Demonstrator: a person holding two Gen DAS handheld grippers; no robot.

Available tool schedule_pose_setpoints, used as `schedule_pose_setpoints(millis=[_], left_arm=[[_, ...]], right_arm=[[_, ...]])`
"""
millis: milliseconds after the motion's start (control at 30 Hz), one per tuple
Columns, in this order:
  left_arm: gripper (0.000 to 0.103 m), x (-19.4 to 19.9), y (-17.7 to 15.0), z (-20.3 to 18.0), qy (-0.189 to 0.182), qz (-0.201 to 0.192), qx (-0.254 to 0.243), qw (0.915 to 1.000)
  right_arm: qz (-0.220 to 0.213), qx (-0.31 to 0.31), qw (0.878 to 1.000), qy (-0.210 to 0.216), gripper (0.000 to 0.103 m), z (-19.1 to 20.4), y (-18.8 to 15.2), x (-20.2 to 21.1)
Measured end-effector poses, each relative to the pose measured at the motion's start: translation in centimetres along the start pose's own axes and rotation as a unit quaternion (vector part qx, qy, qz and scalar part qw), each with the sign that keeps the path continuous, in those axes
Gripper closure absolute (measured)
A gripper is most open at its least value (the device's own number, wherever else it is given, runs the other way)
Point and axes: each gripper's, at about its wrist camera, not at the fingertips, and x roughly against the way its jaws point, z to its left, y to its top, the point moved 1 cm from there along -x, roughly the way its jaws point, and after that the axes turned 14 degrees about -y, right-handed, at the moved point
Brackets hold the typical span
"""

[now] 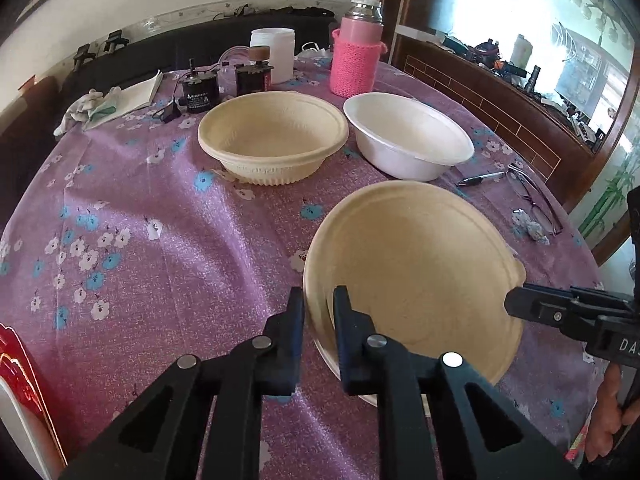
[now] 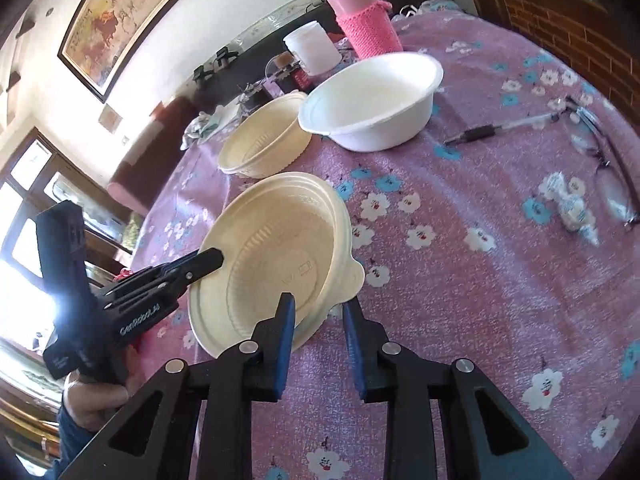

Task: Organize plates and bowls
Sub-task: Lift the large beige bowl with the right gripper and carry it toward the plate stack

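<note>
A beige bowl [image 1: 420, 272] [image 2: 280, 248] is tipped up off the purple flowered cloth, its inside facing the left wrist camera. My left gripper [image 1: 318, 294] [image 2: 212, 260] is shut on the bowl's near rim. My right gripper [image 2: 318, 302] [image 1: 510, 304] grips the opposite rim just below the bowl's small tab, one finger inside and one outside. Behind it stand a second beige bowl [image 1: 272, 136] [image 2: 264, 144] and a white bowl [image 1: 408, 136] [image 2: 372, 96], both upright, side by side and empty.
At the back are a pink knit-covered flask [image 1: 356, 60], a white jar [image 1: 276, 52], small motors [image 1: 200, 94], and a notebook with a cloth [image 1: 120, 100]. A pen [image 1: 480, 179], glasses [image 1: 536, 204] and crumpled wrappers [image 2: 572, 208] lie on the right.
</note>
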Motion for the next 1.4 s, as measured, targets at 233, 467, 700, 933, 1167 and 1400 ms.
schedule_pose_setpoints(millis=[233,467,700,933,1167,1400], left_arm=[[0.088,4.2,-1.6,-0.4,-0.005,-0.026,0.011,0.9996],[0.087,8.6,-4.8,1.8,0.01,-0.043,0.042,0.9982],[0.085,9.9,-8.2,4.7,0.037,-0.047,0.09,0.9941],[0.085,11.3,-8.8,5.1,0.061,-0.068,0.088,0.9919],[0.085,13.2,-8.6,5.2,0.075,-0.092,0.082,0.9896],[0.085,15.9,-8.7,5.9,0.094,-0.115,0.082,0.9856]], right_arm=[[-0.019,0.032,0.999,-0.027,0.087,1.6,0.5,1.0],[-0.003,0.085,0.996,0.011,0.087,5.4,0.4,1.3],[0.016,0.136,0.99,0.037,0.087,10.1,-0.4,0.0],[0.017,0.153,0.987,0.038,0.087,12.4,-0.8,-0.4],[0.009,0.163,0.986,0.036,0.087,13.8,-0.6,0.3],[0.006,0.174,0.983,0.053,0.087,15.8,-0.3,0.9]])
